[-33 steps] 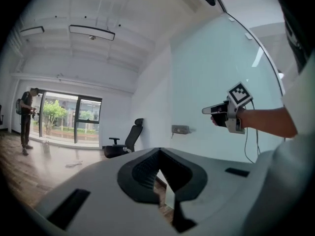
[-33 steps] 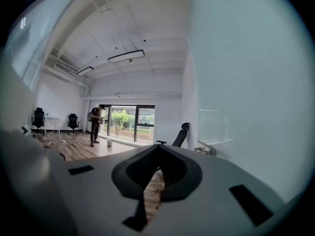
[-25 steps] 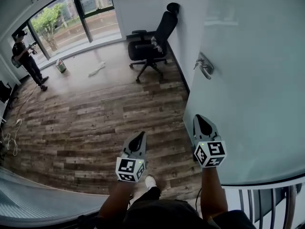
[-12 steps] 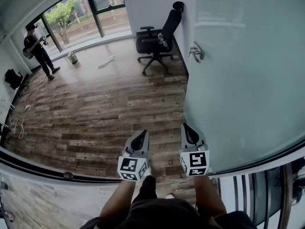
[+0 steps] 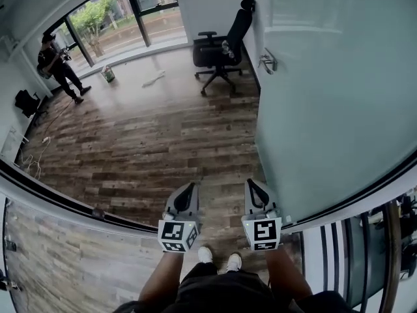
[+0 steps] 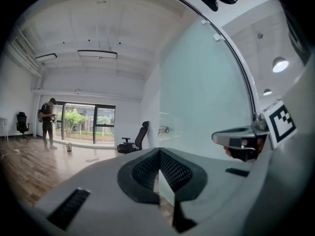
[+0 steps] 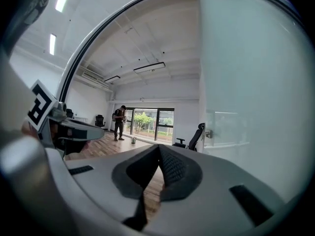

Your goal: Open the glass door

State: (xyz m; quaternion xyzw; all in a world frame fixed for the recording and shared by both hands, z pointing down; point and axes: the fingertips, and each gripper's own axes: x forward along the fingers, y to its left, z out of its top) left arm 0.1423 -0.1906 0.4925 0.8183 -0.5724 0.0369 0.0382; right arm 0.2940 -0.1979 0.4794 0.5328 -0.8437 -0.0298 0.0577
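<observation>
The frosted glass door stands along the right side, its metal handle far ahead near the wall corner. My left gripper and right gripper are held side by side low in the head view, pointing level into the room, well short of the handle. Both are shut with nothing between the jaws. In the left gripper view the left gripper has the door on its right, with the handle small and distant. The right gripper runs close beside the door.
A black office chair stands by the wall past the handle. A person stands at the far windows, with a small bucket and a white object on the wood floor. A dark curved floor strip crosses behind the grippers; vertical bars stand bottom right.
Both grippers have drawn back from the door and handle, which now look smaller and farther. The dark floor strip has come further into view. Both stay shut and empty.
</observation>
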